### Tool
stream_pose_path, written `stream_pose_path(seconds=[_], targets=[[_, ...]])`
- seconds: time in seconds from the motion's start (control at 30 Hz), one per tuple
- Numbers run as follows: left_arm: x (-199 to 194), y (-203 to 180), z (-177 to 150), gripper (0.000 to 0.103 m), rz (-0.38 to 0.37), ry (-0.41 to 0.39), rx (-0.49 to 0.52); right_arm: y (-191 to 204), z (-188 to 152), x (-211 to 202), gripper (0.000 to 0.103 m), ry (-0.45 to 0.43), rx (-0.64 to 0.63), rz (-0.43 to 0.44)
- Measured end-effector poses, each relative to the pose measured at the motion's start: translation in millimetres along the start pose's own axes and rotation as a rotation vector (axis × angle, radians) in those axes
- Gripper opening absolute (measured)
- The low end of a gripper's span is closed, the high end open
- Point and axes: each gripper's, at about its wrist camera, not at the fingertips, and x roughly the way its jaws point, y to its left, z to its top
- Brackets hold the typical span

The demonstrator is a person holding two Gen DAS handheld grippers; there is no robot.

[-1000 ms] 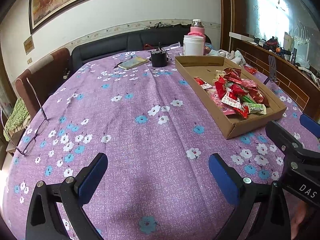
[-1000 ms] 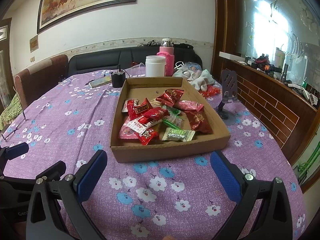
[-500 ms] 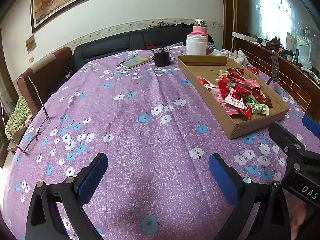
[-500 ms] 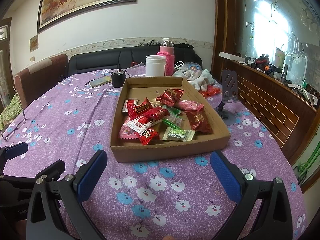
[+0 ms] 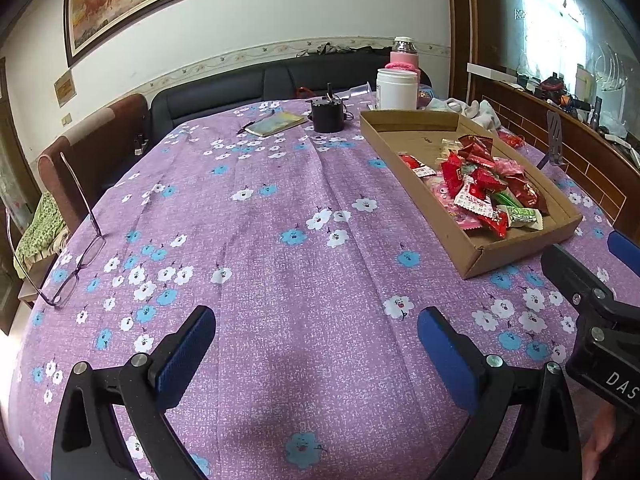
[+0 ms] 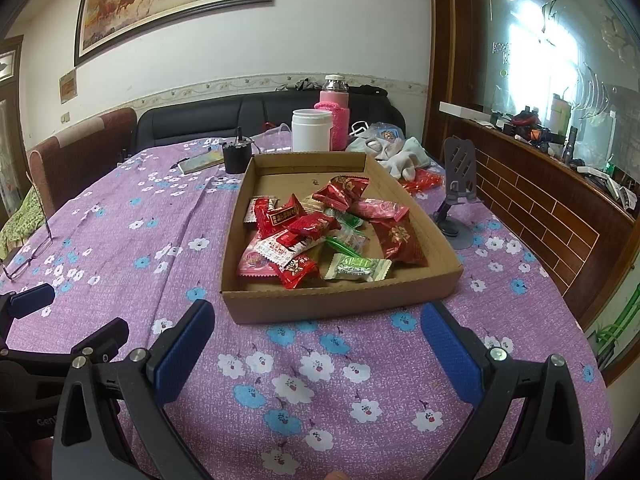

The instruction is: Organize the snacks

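A shallow cardboard tray point(image 6: 336, 304) point(image 5: 516, 252) sits on the purple flowered tablecloth. Inside lies a heap of wrapped snacks point(image 6: 316, 232) point(image 5: 484, 188), mostly red, with a pink packet and green candies point(image 6: 356, 268). My right gripper point(image 6: 318, 354) hovers just in front of the tray's near wall, open and empty. My left gripper point(image 5: 316, 350) hangs open over bare cloth, left of the tray. The right gripper's black body point(image 5: 592, 304) shows at the left wrist view's right edge. The left gripper's side point(image 6: 48, 340) shows at lower left in the right wrist view.
Behind the tray stand a white jar point(image 6: 312, 130), a pink-sleeved bottle point(image 6: 334, 114), a black cup point(image 6: 237, 157), a notebook point(image 5: 276, 123) and white cloths point(image 6: 396, 156). A grey phone stand point(image 6: 456, 200) is right of the tray. Glasses point(image 5: 76, 248) rest near the table's left edge.
The left wrist view has tilted up a little, so the tray and the table's far side sit lower in frame. The right gripper has stayed still. Both grippers remain open.
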Motion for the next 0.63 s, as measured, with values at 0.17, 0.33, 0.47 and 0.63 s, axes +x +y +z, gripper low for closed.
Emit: stream_pose_path(seconds=[0.17, 0.33, 0.47, 0.63], targets=[[-0.3, 0.1, -0.6, 0.102, 0.002, 0.002, 0.003, 0.0, 0.0, 0.2, 0.102, 0.001, 0.0, 0.0], [0.4, -0.1, -0.7, 0.102, 0.005, 0.004, 0.003, 0.0, -0.1, 0.5, 0.102, 0.0, -0.001, 0.0], [0.1, 1.4, -0.8, 0.102, 0.01, 0.009, 0.004, -0.4, 0.1, 0.8, 0.102, -0.001, 0.001, 0.0], [-1.3, 5.5, -1.4, 0.102, 0.027, 0.013, -0.007, 0.2, -2.4, 2.5, 0.102, 0.002, 0.005, 0.002]])
